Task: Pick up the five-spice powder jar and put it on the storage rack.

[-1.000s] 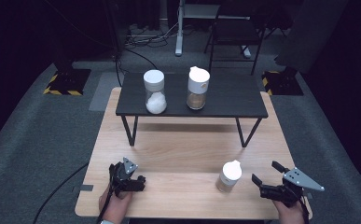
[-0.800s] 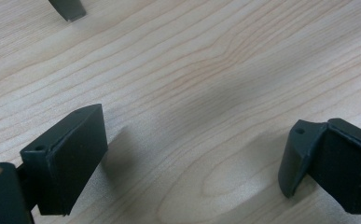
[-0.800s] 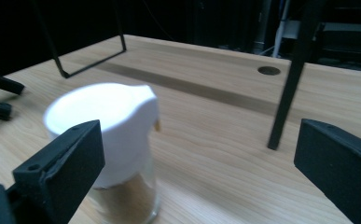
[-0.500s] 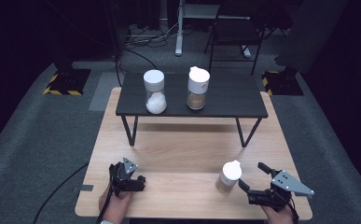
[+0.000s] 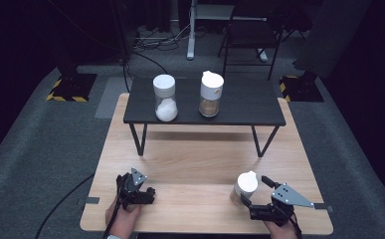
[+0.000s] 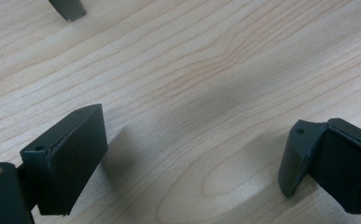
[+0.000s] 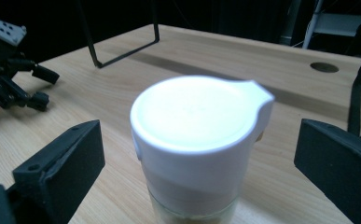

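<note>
A small jar with a white spouted lid [image 5: 245, 185] stands on the wooden table [image 5: 195, 164] near its front right. My right gripper [image 5: 253, 193] is open, with one jaw on each side of this jar and not touching it. In the right gripper view the white lid [image 7: 199, 116] sits between the two spread jaws of the right gripper [image 7: 197, 154]. My left gripper [image 5: 147, 193] rests low at the front left, open over bare wood, as the left gripper [image 6: 197, 158] view shows.
A low black shelf [image 5: 244, 107] stands at the back of the table. On it are a jar of white powder [image 5: 165, 98] and a jar of brown contents [image 5: 211, 93]. A shelf foot [image 6: 68, 9] lies ahead of the left gripper. The left gripper [image 7: 15, 35] appears far off.
My right gripper has moved left and forward from the table's right edge, and its jaws now flank the white-lidded jar. The left gripper has stayed in place.
</note>
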